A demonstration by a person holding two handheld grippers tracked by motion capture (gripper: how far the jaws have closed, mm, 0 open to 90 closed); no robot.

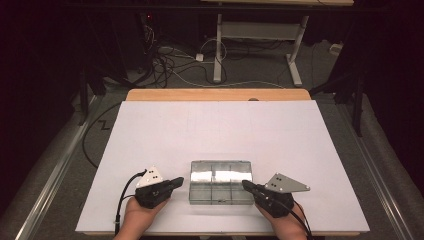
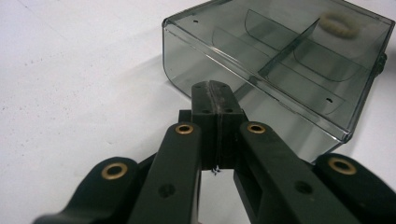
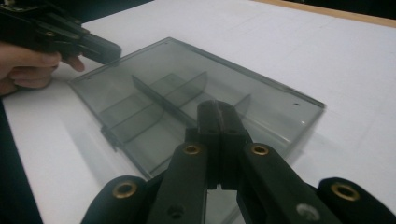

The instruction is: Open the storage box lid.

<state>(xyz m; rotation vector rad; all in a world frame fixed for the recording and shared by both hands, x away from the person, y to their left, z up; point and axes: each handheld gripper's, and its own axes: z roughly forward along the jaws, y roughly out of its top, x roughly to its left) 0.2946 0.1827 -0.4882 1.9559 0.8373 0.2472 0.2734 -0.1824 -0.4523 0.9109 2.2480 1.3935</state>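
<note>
My left gripper (image 1: 181, 181) and right gripper (image 1: 246, 185), both clenched empty, flank the smoky clear-plastic compartment box (image 1: 221, 182) (lid closed) low-centre; smooth white tabletop (image 1: 220, 130) lies open above.

- The left gripper (image 1: 177, 182) is held low at the near left, its jaws pressed together with nothing between them, pointed toward the right.
- The right gripper (image 1: 246, 185) is held at the near right, jaws likewise closed and empty, pointed toward the left.
- Each gripper is clasped from below by a hand (image 1: 137, 216).
</note>
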